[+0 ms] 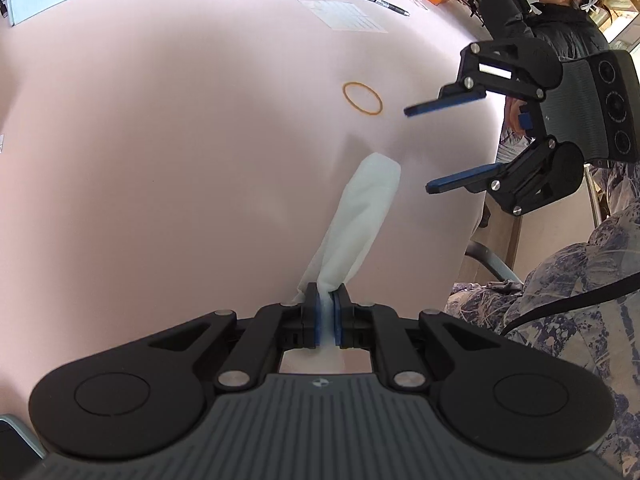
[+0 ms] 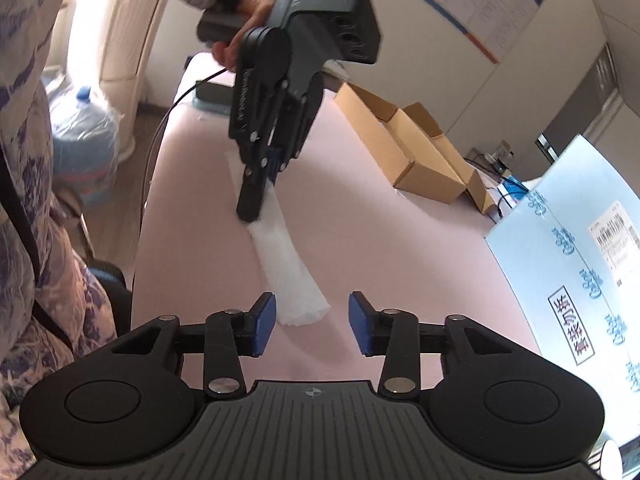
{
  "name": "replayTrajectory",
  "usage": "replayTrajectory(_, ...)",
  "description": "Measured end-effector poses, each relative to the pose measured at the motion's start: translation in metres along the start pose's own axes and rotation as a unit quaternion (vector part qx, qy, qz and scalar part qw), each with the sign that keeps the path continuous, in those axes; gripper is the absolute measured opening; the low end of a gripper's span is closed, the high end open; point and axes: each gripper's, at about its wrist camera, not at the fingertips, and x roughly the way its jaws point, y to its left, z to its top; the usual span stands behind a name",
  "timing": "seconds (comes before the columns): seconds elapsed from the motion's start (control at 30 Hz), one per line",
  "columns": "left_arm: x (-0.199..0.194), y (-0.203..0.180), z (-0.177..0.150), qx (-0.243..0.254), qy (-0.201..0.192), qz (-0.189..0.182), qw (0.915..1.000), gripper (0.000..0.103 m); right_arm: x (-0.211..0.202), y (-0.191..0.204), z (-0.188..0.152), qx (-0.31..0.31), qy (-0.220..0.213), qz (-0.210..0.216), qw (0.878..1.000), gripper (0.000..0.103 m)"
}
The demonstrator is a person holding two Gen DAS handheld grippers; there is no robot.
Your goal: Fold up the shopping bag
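Bag point(image 1: 362, 216) lies in a long thin strip; our left tongs point(image 1: 329, 312) pinch one end, right tongs point(image 2: 312, 322) wide; short folds remain.

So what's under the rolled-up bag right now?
The pink table lies under the white bag, whose far end rests on it. The left gripper pinches and lifts the near end. Nothing else shows beneath, though the bag hides the strip it covers.

A folded shopping bag point(image 1: 362, 216) lies on the table point(image 1: 160, 140), one end between the left gripper's point(image 1: 329, 312) fingers, a rubber band point(image 1: 362, 98) beyond its far end.
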Motion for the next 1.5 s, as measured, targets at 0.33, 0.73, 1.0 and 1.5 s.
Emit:
replayTrajectory(0.33,0.001,-0.011,0.005,0.037,-0.010,0.043,0.9984,0.008,0.033,0.000,0.002,-0.063,0.028,0.031,0.997,0.008)
replayTrajectory(0.73,-0.030,-0.047,0.029,0.215,-0.078,0.217,0.9488,0.035,0.037,-0.017,0.003,-0.061,0.058,-0.046,0.995,0.006)
replayTrajectory(1.0,0.021,-0.085,0.026,0.356,-0.052,0.277,0.8912,0.050,0.041,-0.008,-0.002,-0.095,0.061,-0.052,0.992,0.006)
replayTrajectory(1.5,0.059,-0.077,0.032,0.409,-0.005,0.270,0.8717,0.008,0.038,-0.019,-0.018,-0.049,0.042,-0.045,0.997,0.006)
